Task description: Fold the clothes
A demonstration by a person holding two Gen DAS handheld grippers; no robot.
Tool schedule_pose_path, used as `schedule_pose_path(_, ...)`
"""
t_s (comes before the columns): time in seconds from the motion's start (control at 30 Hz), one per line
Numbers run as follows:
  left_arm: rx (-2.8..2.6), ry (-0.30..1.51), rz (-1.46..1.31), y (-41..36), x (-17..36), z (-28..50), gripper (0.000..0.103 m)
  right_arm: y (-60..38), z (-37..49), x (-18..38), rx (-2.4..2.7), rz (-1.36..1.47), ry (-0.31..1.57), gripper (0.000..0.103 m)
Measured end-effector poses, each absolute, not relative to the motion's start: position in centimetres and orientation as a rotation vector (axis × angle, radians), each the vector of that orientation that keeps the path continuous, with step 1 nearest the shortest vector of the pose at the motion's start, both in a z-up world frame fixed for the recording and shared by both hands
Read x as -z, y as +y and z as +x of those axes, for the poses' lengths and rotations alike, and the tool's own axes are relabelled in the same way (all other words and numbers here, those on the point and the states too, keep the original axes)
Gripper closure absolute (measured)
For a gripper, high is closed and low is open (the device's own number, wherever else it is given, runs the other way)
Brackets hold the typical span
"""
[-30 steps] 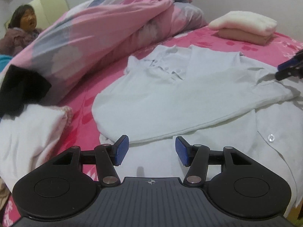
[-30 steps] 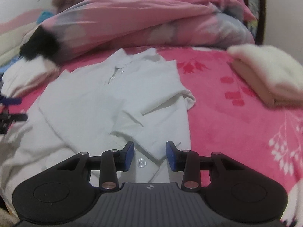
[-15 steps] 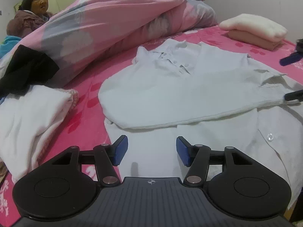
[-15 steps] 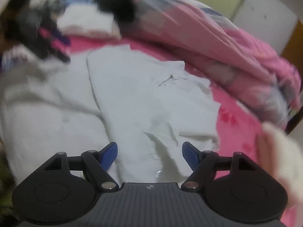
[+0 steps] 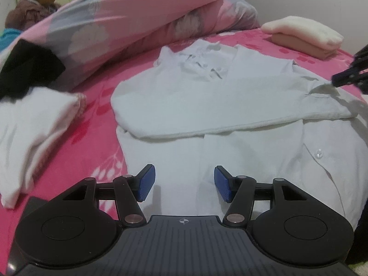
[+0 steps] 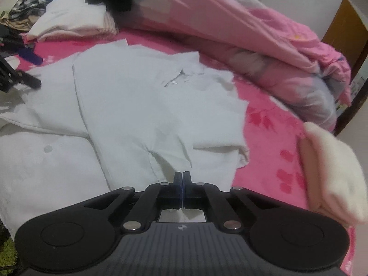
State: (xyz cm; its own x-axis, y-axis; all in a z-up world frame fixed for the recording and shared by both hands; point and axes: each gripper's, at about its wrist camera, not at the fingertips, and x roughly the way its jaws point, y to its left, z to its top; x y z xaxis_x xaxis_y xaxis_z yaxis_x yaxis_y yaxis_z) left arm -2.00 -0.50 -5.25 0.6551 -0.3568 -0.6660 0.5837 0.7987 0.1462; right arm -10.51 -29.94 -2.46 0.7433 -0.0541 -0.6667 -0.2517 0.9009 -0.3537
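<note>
Two low, close wrist views sharing the white shirt (image 5: pixel 207 96).

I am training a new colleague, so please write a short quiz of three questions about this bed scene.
1. True or false: the left tool is open above the white shirt.
2. What lies already folded on the pink bedsheet? A) a cream and pink stack B) jeans C) socks
3. Fill in: the right tool is ___.
Key: 1 true; 2 A; 3 shut.
</note>
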Motion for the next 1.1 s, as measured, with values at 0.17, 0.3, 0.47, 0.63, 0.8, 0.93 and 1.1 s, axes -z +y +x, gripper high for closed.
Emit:
schedule_pose_path(0.17, 0.552, 0.68, 0.342, -0.1, 5.5, -2.0, 0.046, -30.3, -12.2, 1.8, -0.066, -0.445, 0.757, 0.103)
schedule_pose_path(0.3, 0.555, 0.676, 0.342, 0.0, 5.5, -2.2, 0.046, -30.7, -13.0, 1.7, -0.048, -0.408, 0.745, 0.101)
schedule_pose_path(0.47, 0.547, 0.679, 0.337, 0.2, 5.5, -2.2, 0.046, -28.9, -13.5, 1.3, -0.151, -0.46, 0.671, 0.045)
schedule_pose_path(0.63, 0.546, 0.69, 0.326, 0.3, 5.8, -2.1, 0.046, -27.5, -11.3, 4.2, -0.198, -0.552, 0.785, 0.086)
schedule_pose_path(0.8, 0.547, 0.692, 0.323, 0.6, 5.8, -2.0, 0.046, -28.1, -11.1, 3.6, -0.159, -0.5, 0.778, 0.103)
schedule_pose_path(0.93, 0.537, 0.71, 0.302, 0.8, 6.1, -1.7, 0.046, -28.8, -13.1, 1.7, -0.12, -0.452, 0.746, 0.103)
schedule_pose_path(1.1, 0.54, 0.713, 0.295, 0.9, 6.1, -1.6, 0.045, -29.0, -15.4, 1.4, -0.086, -0.436, 0.752, 0.103)
